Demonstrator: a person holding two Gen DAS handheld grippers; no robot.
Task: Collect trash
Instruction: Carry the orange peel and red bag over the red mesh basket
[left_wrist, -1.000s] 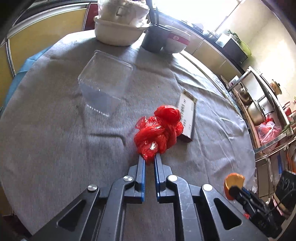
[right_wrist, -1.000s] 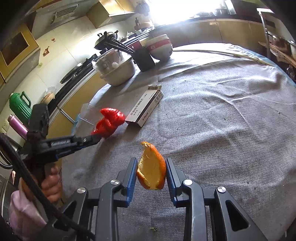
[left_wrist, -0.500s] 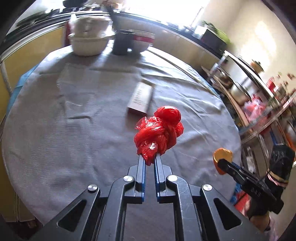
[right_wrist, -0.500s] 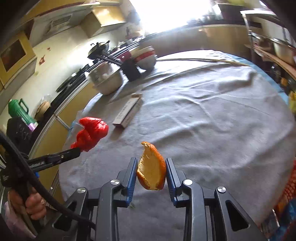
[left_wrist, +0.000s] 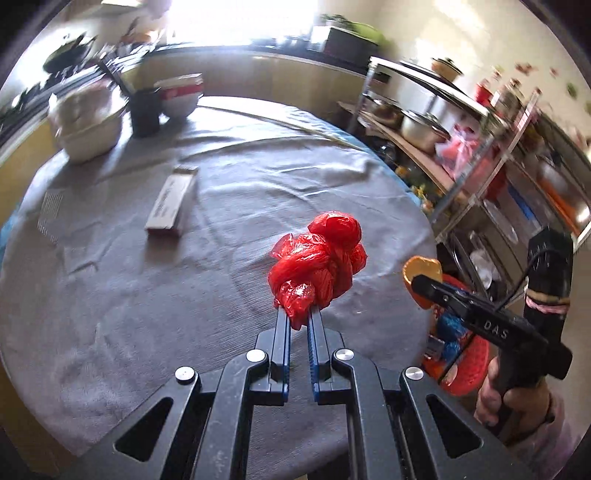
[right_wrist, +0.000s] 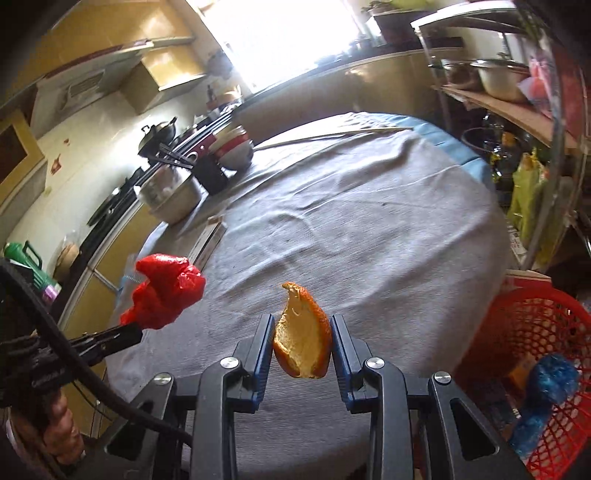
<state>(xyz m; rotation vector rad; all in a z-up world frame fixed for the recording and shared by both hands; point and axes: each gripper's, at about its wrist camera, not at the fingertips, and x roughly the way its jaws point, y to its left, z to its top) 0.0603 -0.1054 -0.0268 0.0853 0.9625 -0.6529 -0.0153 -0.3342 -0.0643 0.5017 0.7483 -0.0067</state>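
My left gripper (left_wrist: 298, 314) is shut on a crumpled red plastic bag (left_wrist: 319, 264) and holds it above the grey tablecloth (left_wrist: 129, 295). The bag also shows in the right wrist view (right_wrist: 166, 291). My right gripper (right_wrist: 302, 323) is shut on a piece of orange peel (right_wrist: 304, 341), held above the table near its right edge; the peel also shows in the left wrist view (left_wrist: 421, 269). A red mesh basket (right_wrist: 532, 332) stands below the table's right edge, with a blue bag (right_wrist: 546, 391) inside. A flat cardboard box (left_wrist: 171, 201) lies on the cloth.
Bowls (left_wrist: 88, 125), a dark utensil holder (left_wrist: 144, 112) and a red-banded bowl (left_wrist: 181, 98) stand at the table's far side. A metal shelf with pots (left_wrist: 424, 125) stands to the right. A clear plastic container (left_wrist: 50, 214) lies at the left edge.
Both grippers have swung to the right with their loads, away from the table's middle. The red basket has come into view beside the right gripper.
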